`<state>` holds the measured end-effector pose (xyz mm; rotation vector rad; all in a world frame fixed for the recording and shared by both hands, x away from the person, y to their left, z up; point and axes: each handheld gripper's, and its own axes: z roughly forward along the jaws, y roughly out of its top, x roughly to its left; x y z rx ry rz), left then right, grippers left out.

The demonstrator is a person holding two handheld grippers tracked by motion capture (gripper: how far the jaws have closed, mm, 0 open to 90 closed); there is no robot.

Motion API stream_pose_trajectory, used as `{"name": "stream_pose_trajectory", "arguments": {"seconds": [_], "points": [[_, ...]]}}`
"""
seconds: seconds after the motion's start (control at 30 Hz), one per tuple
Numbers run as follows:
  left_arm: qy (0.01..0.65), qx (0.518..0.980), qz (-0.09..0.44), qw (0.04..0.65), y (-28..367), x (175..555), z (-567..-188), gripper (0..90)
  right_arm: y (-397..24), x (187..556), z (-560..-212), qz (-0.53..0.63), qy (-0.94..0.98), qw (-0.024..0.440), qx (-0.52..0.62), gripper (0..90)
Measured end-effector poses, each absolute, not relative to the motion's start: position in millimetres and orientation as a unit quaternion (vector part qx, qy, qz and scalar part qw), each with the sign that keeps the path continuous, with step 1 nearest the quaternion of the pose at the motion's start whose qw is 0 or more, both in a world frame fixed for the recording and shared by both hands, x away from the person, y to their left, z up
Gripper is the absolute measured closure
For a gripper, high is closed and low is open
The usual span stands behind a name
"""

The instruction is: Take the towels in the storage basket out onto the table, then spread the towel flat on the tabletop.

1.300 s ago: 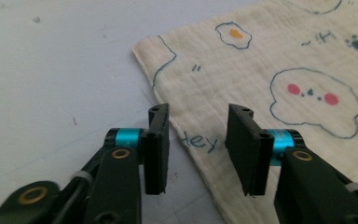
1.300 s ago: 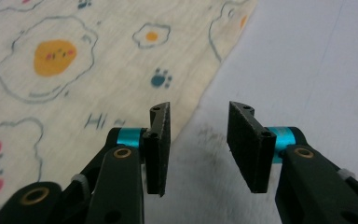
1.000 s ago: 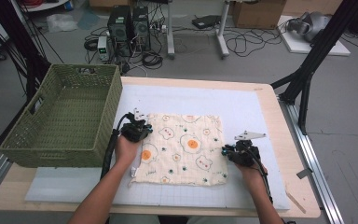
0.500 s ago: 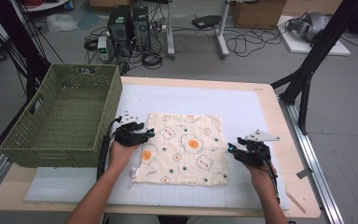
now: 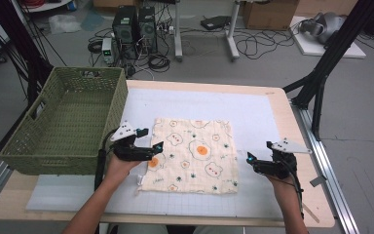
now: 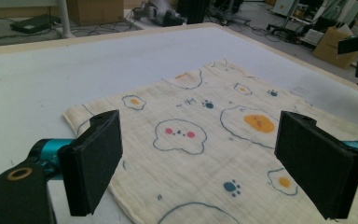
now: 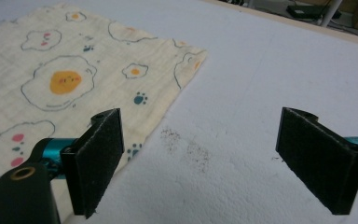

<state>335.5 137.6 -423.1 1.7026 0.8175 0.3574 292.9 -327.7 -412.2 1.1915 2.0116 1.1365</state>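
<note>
A cream cloth (image 5: 195,153) printed with fried eggs and paw marks lies flat on the white mat (image 5: 204,105). My left gripper (image 5: 157,148) hovers at the cloth's left edge, its jaws wide apart over the fabric (image 6: 191,135) with nothing between them. My right gripper (image 5: 250,159) sits just off the cloth's right edge, over bare mat, with the cloth (image 7: 51,70) to its left. Both pairs of jaws have just been opening. In the gripper views the left gripper (image 6: 200,168) and right gripper (image 7: 200,163) stand open and hold nothing.
A green woven basket (image 5: 63,122) stands on the table's left side, close to my left hand. A black frame leg (image 5: 321,92) rises beyond the table's right edge. Computers and cables lie on the floor past the far edge.
Both grippers have opened and drawn outward from the cloth, the left one to the left, the right one to the right. The cloth stays flat on the mat.
</note>
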Motion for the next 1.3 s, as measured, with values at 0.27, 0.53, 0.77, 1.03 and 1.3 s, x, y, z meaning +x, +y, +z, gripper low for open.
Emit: {"name": "stream_pose_trajectory", "arguments": {"seconds": [0.27,0.53,0.77,1.03,1.3], "points": [[0.348,0.730,0.153,0.568,139,331,-428,15.5,-323,294,-408,0.444,0.738,0.274,0.428,11.3],[0.356,0.724,0.160,0.570,141,330,-428,15.5,-322,296,-409,0.443,0.741,0.272,0.425,11.3],[0.365,0.724,0.157,0.563,143,333,-429,15.5,-321,298,-409,0.448,0.739,0.267,0.426,11.3],[0.375,0.724,0.159,0.557,139,346,-421,15.5,-320,297,-409,0.449,0.745,0.258,0.422,11.3],[0.390,0.720,0.167,0.549,134,364,-409,18.3,-322,295,-409,0.455,0.745,0.244,0.422,11.3]]}}
